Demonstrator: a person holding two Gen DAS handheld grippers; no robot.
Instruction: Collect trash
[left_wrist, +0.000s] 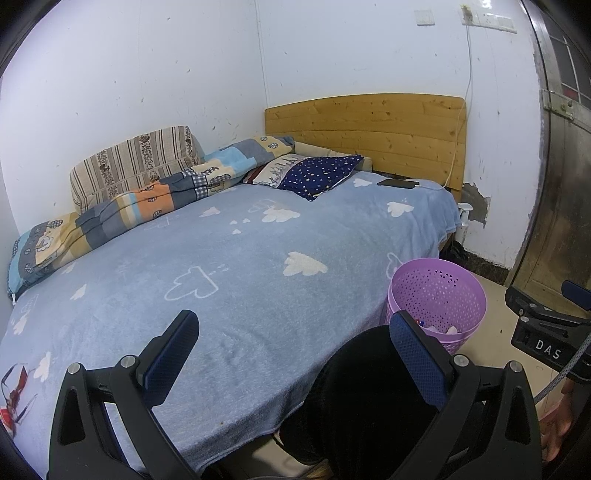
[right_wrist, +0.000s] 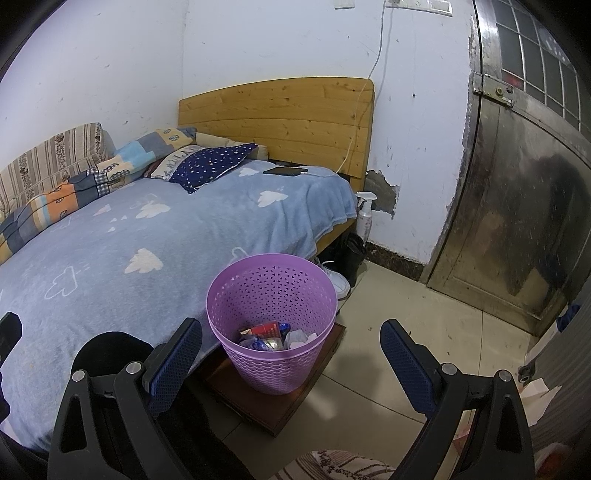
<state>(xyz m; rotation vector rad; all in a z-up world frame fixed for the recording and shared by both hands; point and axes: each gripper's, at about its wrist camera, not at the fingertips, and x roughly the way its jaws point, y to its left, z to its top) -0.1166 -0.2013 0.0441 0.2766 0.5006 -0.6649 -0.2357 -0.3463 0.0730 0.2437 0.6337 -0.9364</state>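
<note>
Both grippers fill the near foreground with jaws spread wide and nothing between the pads: left gripper (left_wrist: 291, 360) is held over the near edge of the bed (left_wrist: 236, 266), right gripper (right_wrist: 291, 363) is held above the floor facing the purple basket (right_wrist: 271, 291). Basket stands on a dark wooden board (right_wrist: 284, 406) just beside the bed's side, mouth up and unobstructed, a placement that likely lets anything picked off the blanket travel only a short way to be dropped. Inside it, in the right wrist view, lie wrappers and crumpled paper (right_wrist: 275, 338), so part of the collecting appears done. Remaining candidate trash: a red-and-white scrap (left_wrist: 13, 397) at the far left edge of the blanket, well apart from the basket; its exact nature is too small to tell. Phone (left_wrist: 399, 183) on a charging cable rests near the headboard, presumably not trash. Judgement: the empty, spread jaws suit a moment between drops; the left gripper, being nearer the scrap, seems the natural one to fetch it.
</note>
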